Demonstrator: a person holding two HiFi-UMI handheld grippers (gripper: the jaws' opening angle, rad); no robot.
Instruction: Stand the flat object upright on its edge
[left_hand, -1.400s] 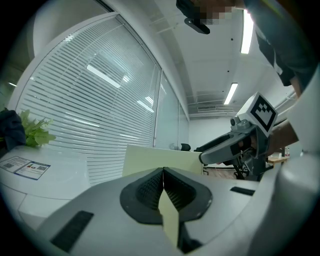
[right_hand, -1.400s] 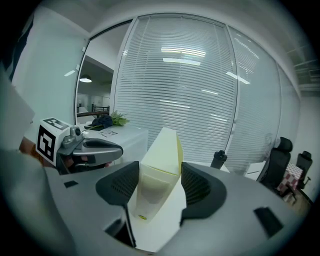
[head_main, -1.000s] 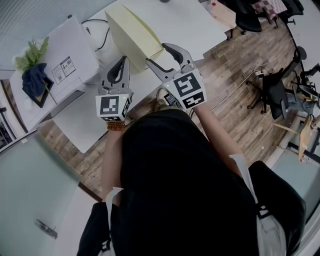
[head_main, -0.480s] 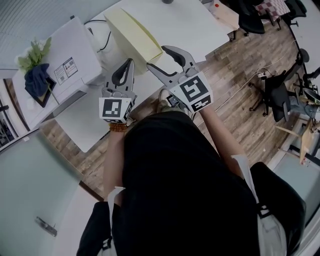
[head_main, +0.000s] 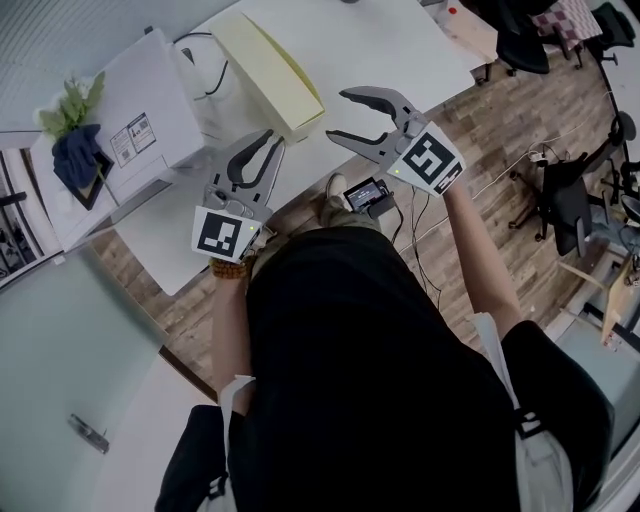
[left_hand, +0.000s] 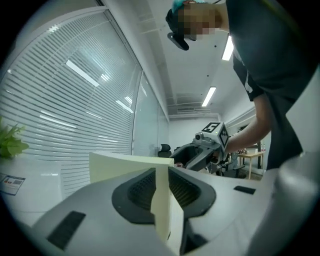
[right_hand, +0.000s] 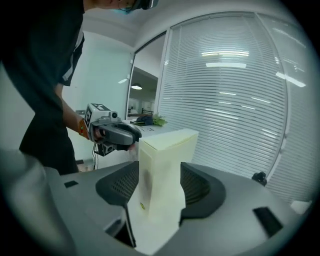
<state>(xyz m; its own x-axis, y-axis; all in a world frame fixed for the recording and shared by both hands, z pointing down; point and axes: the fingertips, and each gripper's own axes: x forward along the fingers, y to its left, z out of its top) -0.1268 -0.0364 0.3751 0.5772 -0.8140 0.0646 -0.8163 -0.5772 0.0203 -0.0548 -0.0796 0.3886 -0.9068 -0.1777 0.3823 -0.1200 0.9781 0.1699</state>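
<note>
The pale yellow flat cardboard box (head_main: 268, 70) looks matt and smooth, like plain card. The white tabletop (head_main: 390, 45) beneath it is smooth with a faint sheen. The brown plank floor (head_main: 470, 130) on the right shows wood grain. At far left, a dark blue cloth (head_main: 78, 160) lies soft and crumpled.

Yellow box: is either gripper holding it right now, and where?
Neither. The left gripper, jaws just opening, and the wide-open right gripper are both clear of the yellow box, standing on the table.
</note>
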